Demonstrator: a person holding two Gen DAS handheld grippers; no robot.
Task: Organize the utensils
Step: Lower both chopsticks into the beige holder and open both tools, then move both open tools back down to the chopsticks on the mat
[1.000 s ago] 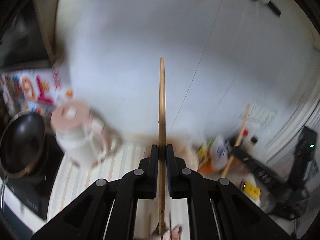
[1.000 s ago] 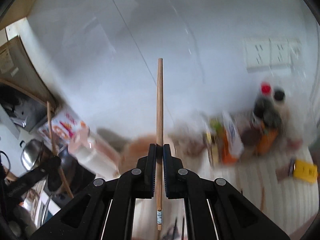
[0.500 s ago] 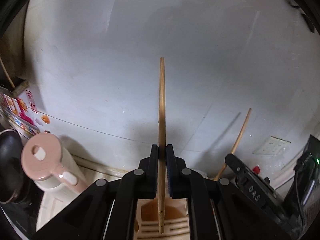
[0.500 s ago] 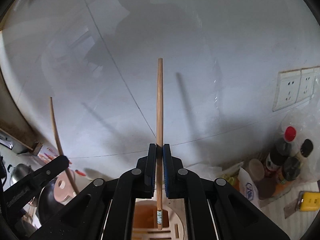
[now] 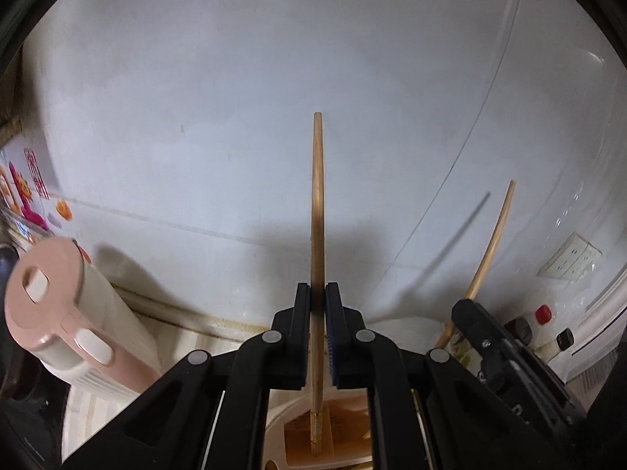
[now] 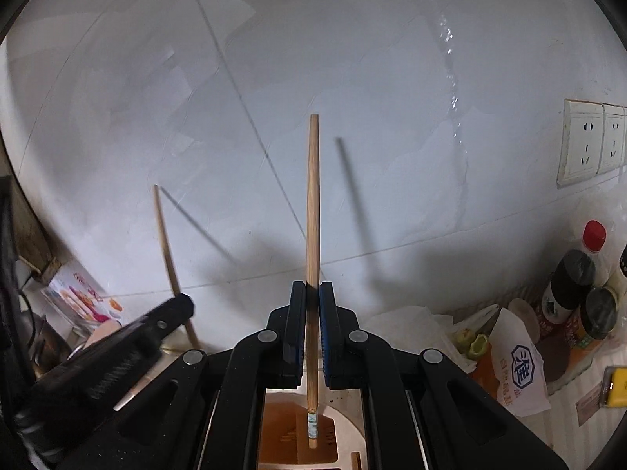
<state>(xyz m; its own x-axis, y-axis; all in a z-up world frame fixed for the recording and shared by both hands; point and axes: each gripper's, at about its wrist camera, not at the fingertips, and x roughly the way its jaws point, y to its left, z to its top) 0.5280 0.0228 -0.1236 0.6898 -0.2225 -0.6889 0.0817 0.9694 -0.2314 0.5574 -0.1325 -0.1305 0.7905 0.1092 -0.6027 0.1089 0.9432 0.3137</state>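
Note:
My left gripper (image 5: 317, 337) is shut on a wooden chopstick (image 5: 317, 211) that stands upright, its lower end over a cream utensil holder (image 5: 282, 427) with an orange inside. My right gripper (image 6: 312, 333) is shut on a second wooden chopstick (image 6: 312, 211), whose blue-banded lower end hangs over the same holder (image 6: 348, 423). In the left wrist view the right gripper (image 5: 466, 313) with its chopstick (image 5: 491, 243) shows at the right. The right wrist view has the left gripper (image 6: 176, 309) and its chopstick (image 6: 166, 243) at the left.
A white tiled wall (image 5: 235, 117) stands close behind. A cream and pink kettle (image 5: 74, 337) sits at the left. Sauce bottles (image 6: 580, 274), a white packet (image 6: 517, 368) and a yellow item (image 6: 617, 387) crowd the right of the counter. Wall sockets (image 6: 584, 145) are at the right.
Both grippers have moved closer to the wall and lower with their chopsticks. The utensil holder has come into view under both chopstick ends. Blur has cleared.

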